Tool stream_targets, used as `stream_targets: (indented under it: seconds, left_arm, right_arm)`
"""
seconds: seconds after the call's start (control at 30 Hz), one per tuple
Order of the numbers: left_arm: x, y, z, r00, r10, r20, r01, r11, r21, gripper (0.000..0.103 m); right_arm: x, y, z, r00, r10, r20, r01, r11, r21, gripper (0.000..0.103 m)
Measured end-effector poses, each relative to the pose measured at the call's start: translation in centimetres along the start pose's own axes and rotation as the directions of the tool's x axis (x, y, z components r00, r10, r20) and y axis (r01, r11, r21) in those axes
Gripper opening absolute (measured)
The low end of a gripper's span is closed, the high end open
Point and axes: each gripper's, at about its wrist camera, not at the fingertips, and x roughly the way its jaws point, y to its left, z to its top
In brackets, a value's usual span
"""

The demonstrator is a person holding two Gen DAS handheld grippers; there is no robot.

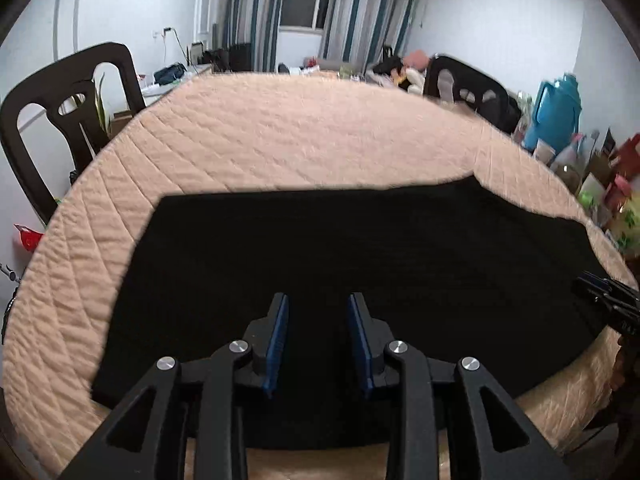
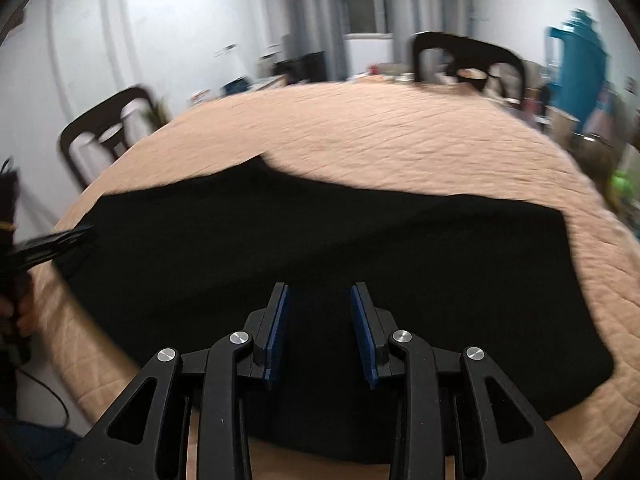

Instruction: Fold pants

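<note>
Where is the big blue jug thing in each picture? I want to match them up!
Left wrist view: the blue jug stands at the far right, beyond the table's edge, among clutter.
Right wrist view: the same jug is at the upper right, blurred, past the table.
Shared landmark: the window between the striped curtains sits at top centre in both views; the black pants lie on the table below it.

Black pants (image 1: 340,248) on a peach diamond-quilted cover (image 1: 280,136); blue-padded claws.

right claw (image 2: 319,300) open, empty | over black pants (image 2: 320,248) (flat) | peach quilt (image 2: 380,140)
</note>
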Motion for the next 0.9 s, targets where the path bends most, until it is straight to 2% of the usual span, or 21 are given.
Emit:
stream_targets:
  seconds: [0.03, 0.1, 0.13, 0.33, 0.4, 0.5, 0.57, 0.77, 0.9]
  left_arm:
    - [-0.2, -0.3, -0.2, 1.0, 0.013, 0.012, -0.013, 1.0, 0.017, 0.034]
    - [-0.7, -0.6, -0.3, 1.0, 0.024, 0.013, -0.024, 0.999, 0.033, 0.034]
    - [-1.0, -0.6, -0.3, 1.0, 0.017, 0.019, -0.017, 1.0, 0.024, 0.034]
    - [-0.3, -0.2, -0.3, 0.999, 0.032, 0.011, -0.033, 0.999, 0.012, 0.034]
    - [-0.2, -0.3, -0.4, 0.999, 0.045, 0.021, -0.045, 0.999, 0.014, 0.034]
    - [-0.3, -0.1, -0.1, 0.998, 0.065, 0.023, -0.065, 0.998, 0.011, 0.034]
    - [-0.7, 0.3, 0.0, 0.997, 0.07, 0.033, -0.07, 0.998, 0.003, 0.034]
    - [-0.7, 1.5, -0.4, 0.995, 0.099, 0.03, -0.098, 0.995, -0.025, 0.034]
    - [-0.7, 1.8, -0.6, 0.994, 0.11, 0.027, -0.109, 0.994, -0.029, 0.034]
  right_arm:
    - [0.8, 0.7, -0.2, 1.0, 0.009, -0.03, -0.01, 0.999, -0.03, 0.033]
    - [0.9, 1.9, -0.5, 0.999, -0.034, -0.022, 0.032, 0.996, -0.089, 0.033]
    - [0.8, 2.3, -0.4, 0.999, -0.031, -0.025, 0.028, 0.994, -0.104, 0.033]
    - [1.1, 4.1, 0.7, 0.999, 0.019, 0.026, -0.016, 0.993, -0.121, 0.033]
    - [2.1, 4.6, 0.7, 0.999, 0.043, 0.007, -0.042, 0.992, -0.123, 0.033]
    - [3.1, 5.3, 0.7, 1.0, 0.021, -0.009, -0.022, 0.989, -0.149, 0.033]
    - [2.7, 5.2, 0.9, 0.999, 0.038, -0.006, -0.039, 0.989, -0.14, 0.033]
    - [2.0, 4.5, 1.0, 1.0, 0.023, 0.014, -0.021, 0.992, -0.122, 0.033]
    - [2.6, 3.4, 0.8, 1.0, 0.018, -0.011, -0.018, 0.996, -0.086, 0.034]
